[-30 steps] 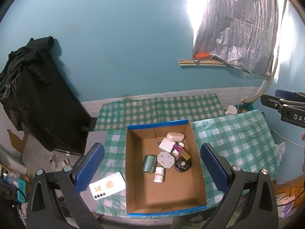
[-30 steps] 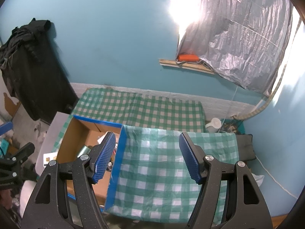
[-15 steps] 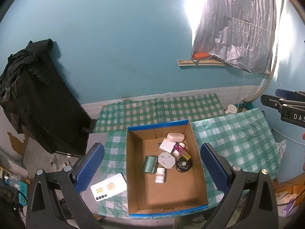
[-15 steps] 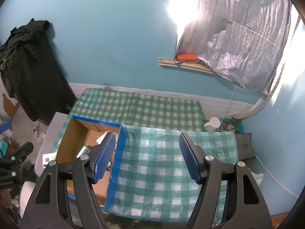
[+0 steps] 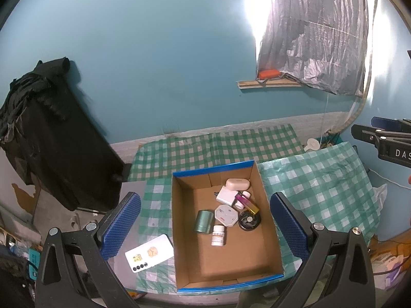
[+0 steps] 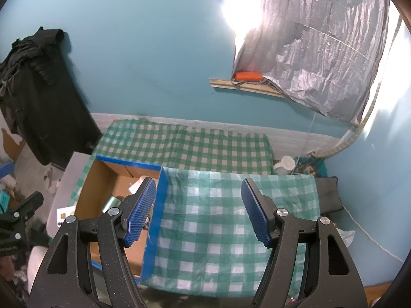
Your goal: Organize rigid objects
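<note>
A cardboard box with blue rim (image 5: 267,195) sits on a green checked cloth. Inside lie a green tin (image 5: 204,221), a white pill bottle (image 5: 218,235), a white octagonal case (image 5: 226,214), a black round tin (image 5: 249,220), a white charger (image 5: 227,196), a beige earbud case (image 5: 237,184) and a purple-gold lighter (image 5: 247,202). A white card (image 5: 149,253) lies left of the box. My left gripper (image 5: 204,228) is open, high above the box. My right gripper (image 6: 199,208) is open above the cloth (image 6: 218,231) right of the box (image 6: 156,205); it also shows in the left wrist view (image 5: 385,141).
Black clothing (image 5: 51,138) hangs at the left. A white cup (image 6: 285,164) stands on the floor at the far right. A grey plastic sheet (image 6: 321,51) hangs over a wooden ledge on the teal wall. A dark cushion (image 6: 330,195) lies by the cloth's right edge.
Both grippers have drifted slightly; the box sits a little lower in the left wrist view. Nothing was grasped or released.
</note>
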Demonstrator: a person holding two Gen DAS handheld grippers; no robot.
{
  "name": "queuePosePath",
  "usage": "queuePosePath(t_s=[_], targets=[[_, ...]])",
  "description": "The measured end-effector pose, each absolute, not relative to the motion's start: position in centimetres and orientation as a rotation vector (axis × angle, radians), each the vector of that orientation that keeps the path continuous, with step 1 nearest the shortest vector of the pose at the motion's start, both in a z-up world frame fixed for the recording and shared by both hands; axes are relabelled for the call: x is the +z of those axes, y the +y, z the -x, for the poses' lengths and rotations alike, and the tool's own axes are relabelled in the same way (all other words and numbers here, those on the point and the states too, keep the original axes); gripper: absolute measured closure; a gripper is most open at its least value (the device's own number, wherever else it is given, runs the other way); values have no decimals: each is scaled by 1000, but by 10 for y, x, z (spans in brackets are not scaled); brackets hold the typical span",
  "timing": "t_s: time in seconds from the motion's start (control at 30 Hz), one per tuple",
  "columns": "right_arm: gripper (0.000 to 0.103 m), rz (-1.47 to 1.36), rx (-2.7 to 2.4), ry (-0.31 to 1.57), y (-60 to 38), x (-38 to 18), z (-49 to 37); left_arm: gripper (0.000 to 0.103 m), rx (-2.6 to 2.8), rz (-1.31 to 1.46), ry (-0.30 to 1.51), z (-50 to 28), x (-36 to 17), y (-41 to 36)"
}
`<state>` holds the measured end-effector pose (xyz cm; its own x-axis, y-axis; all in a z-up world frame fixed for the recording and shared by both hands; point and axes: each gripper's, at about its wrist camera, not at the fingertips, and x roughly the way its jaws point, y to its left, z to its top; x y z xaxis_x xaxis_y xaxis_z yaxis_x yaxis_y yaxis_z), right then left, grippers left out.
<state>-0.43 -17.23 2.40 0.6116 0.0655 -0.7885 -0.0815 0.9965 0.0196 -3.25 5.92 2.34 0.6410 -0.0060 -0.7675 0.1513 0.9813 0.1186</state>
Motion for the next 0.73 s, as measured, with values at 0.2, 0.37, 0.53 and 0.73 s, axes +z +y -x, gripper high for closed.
queuePosePath(t_s=[0.2, 0.37, 0.53, 0.73], targets=[[35, 18, 85, 908, -172, 24, 5, 2, -89, -183, 873, 34, 24, 58], [35, 15, 85, 911, -173, 22, 9, 2, -84, -186, 878, 37, 23, 60], [35, 17, 86, 917, -171, 19, 12, 2, -84, -183, 880, 39, 22, 62], [35, 17, 86, 919, -169, 18, 13, 2, -76, -185, 886, 39, 20, 64]])
